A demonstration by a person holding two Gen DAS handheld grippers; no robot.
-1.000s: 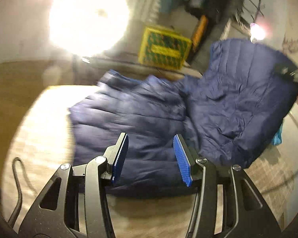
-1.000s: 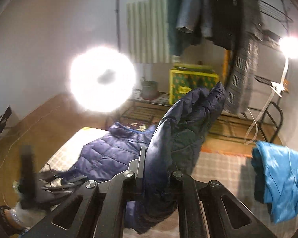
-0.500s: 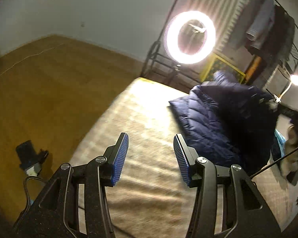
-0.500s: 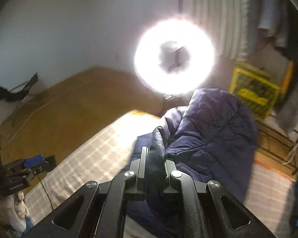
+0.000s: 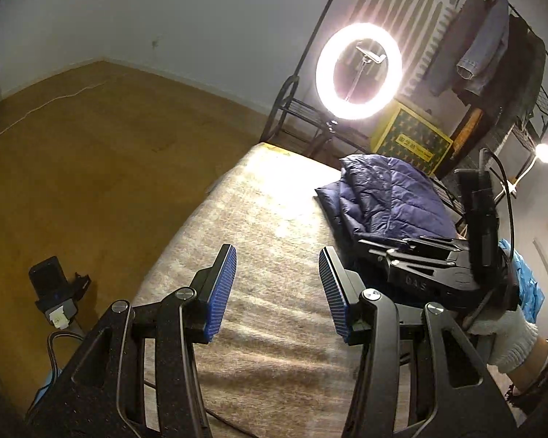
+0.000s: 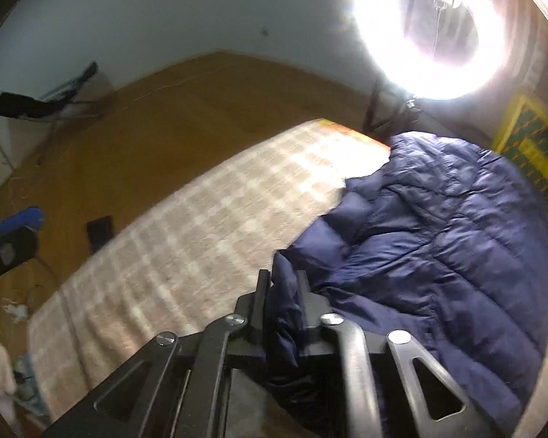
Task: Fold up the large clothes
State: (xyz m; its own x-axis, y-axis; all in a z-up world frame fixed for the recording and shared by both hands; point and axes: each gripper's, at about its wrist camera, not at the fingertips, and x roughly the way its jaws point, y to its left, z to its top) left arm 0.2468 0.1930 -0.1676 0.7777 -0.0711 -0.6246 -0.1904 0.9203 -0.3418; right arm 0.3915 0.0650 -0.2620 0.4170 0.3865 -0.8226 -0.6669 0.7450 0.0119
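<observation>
A navy quilted puffer jacket (image 5: 387, 197) lies folded over on the far right part of a bed with a beige checked blanket (image 5: 266, 255). My left gripper (image 5: 277, 292) is open and empty, held above bare blanket to the left of the jacket. My right gripper (image 6: 283, 284) is shut on an edge of the jacket (image 6: 438, 248), low over the bed. The right gripper also shows in the left wrist view (image 5: 413, 259), held by a white-gloved hand beside the jacket.
A lit ring light (image 5: 360, 71) stands past the bed's far end, next to a yellow box (image 5: 413, 138) and a metal rack with hanging clothes (image 5: 493, 51). A light blue cloth (image 5: 526, 277) lies at the right. Wooden floor (image 5: 91, 153) is on the left.
My right gripper has carried the jacket edge over and down, so the jacket went from lifted and spread to folded on the bed. My left gripper has swung left, off the jacket.
</observation>
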